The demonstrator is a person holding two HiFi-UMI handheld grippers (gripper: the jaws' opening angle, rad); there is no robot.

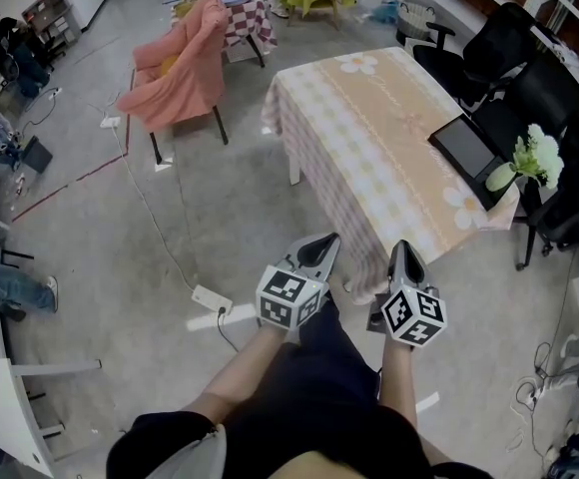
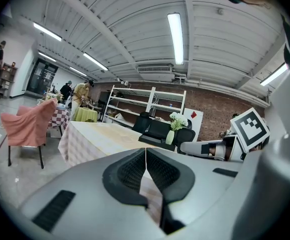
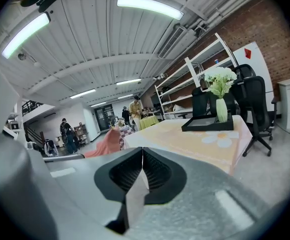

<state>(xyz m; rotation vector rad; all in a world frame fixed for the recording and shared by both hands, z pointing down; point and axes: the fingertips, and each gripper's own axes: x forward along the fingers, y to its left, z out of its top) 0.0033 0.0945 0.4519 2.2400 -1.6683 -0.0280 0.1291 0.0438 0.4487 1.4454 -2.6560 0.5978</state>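
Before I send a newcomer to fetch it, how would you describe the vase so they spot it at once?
Find the long table under the peach checked cloth. At its edge by the black office chairs lies a black tray, and the vase stands on it. It is pale green, holds white flowers, and is the only upright thing there.

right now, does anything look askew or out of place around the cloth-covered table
The salmon-pink cloth hangs crooked over a chair beyond the peach checked table, one side sagging. The black rectangular tray with the green vase of white flowers sits close to the table's edge.
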